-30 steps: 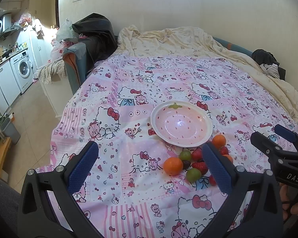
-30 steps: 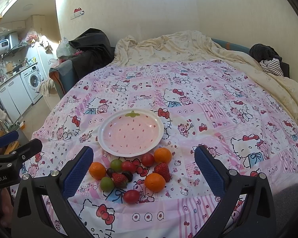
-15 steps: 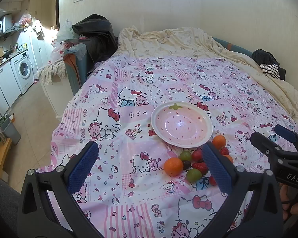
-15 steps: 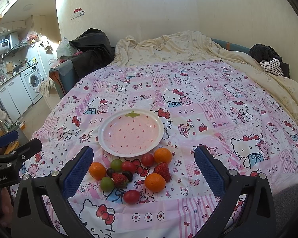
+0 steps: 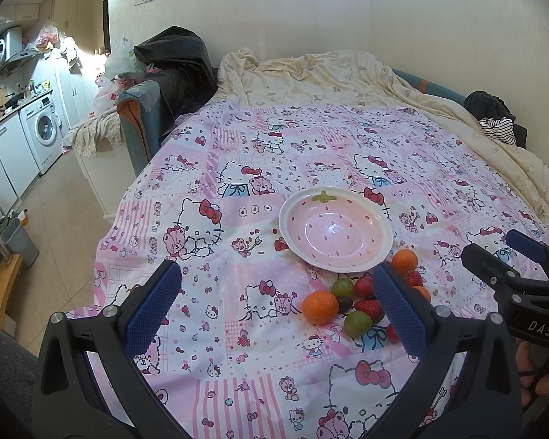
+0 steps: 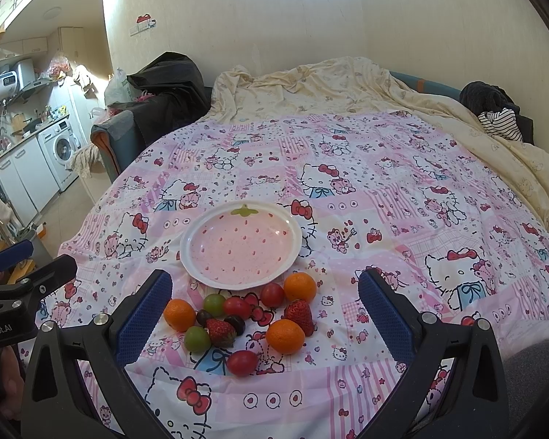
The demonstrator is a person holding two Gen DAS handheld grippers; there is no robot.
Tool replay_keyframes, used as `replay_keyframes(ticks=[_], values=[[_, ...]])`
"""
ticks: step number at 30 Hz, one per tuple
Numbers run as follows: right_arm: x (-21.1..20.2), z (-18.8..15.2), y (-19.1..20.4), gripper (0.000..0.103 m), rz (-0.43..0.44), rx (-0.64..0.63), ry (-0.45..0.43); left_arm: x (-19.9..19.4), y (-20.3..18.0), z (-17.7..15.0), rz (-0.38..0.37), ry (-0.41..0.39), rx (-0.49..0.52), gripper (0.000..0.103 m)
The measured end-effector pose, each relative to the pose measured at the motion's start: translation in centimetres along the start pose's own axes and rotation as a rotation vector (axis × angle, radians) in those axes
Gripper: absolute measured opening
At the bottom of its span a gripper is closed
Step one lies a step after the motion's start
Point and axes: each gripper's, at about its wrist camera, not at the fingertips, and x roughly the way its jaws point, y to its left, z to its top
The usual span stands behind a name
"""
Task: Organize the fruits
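A pink strawberry-pattern plate (image 6: 208,274) sits empty on the Hello Kitty bedspread; it also shows in the left wrist view (image 5: 292,245). Just in front of it lies a cluster of fruit: oranges (image 6: 285,336), strawberries (image 6: 299,315), green grapes (image 6: 197,338), dark grapes and cherry tomatoes (image 6: 242,363). The same cluster shows in the left wrist view around an orange (image 5: 320,307). My right gripper (image 6: 265,309) is open and empty, held over the near side of the cluster. My left gripper (image 5: 274,309) is open and empty, to the left of the fruit.
The bed's left edge drops to a tiled floor (image 5: 55,212) with a grey bin (image 5: 20,241), a washing machine (image 5: 44,133) and cabinets. A cream duvet (image 6: 329,87) is bunched at the far end. Dark clothes (image 6: 494,109) lie at the far right.
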Motion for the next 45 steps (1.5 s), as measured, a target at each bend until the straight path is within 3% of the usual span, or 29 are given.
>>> replay_keyframes(ticks=[30,39,42,45], values=[[0.2,-0.1,0.0,0.103,-0.002,0.004,0.004,0.2,0.0,-0.3,0.021,0.008,0.027,0.103],[0.0,2.1,-0.7,0.103,0.018,-0.019,0.025,1.5,0.4,2.0,0.025,0.089,0.015,0.103],[1.0,3.3,-1.8,0.103,0.054,-0.001,0.071,2.6,0.3,2.7,0.025,0.147,0.017,0.103],[3.2,4.5,-2.9,0.103,0.099,0.010,0.192,4.4,-0.2,3.0,0.025,0.233,0.040,0.103]])
